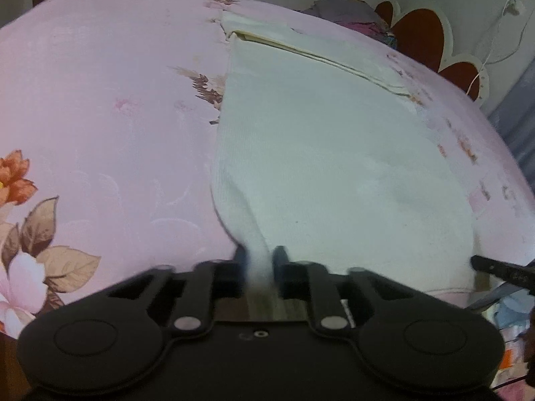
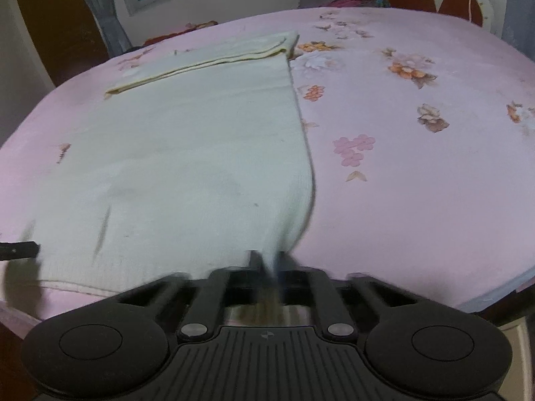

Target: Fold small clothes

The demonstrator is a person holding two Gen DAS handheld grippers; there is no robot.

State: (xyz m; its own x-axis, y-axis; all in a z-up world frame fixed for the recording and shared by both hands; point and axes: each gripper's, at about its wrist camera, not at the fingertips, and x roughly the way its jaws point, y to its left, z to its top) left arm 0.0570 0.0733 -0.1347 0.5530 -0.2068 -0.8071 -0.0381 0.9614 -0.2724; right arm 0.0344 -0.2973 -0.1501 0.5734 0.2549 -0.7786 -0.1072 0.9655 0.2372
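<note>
On the pink flowered bed sheet (image 1: 100, 100) we're gripping the near corners of the pale garment (image 1: 317, 167), which is lying flat with its far end already doubled over. We're pinching the left gripper (image 1: 259, 260) narrow on one bunched corner and the right gripper (image 2: 267, 260) nearly closed on the other. Looks like we're starting the next fold, so we're probably needing to lift both corners evenly and carry them toward the far edge

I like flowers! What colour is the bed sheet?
Pink bed sheet with flowers, clearest in the right wrist view.
</note>
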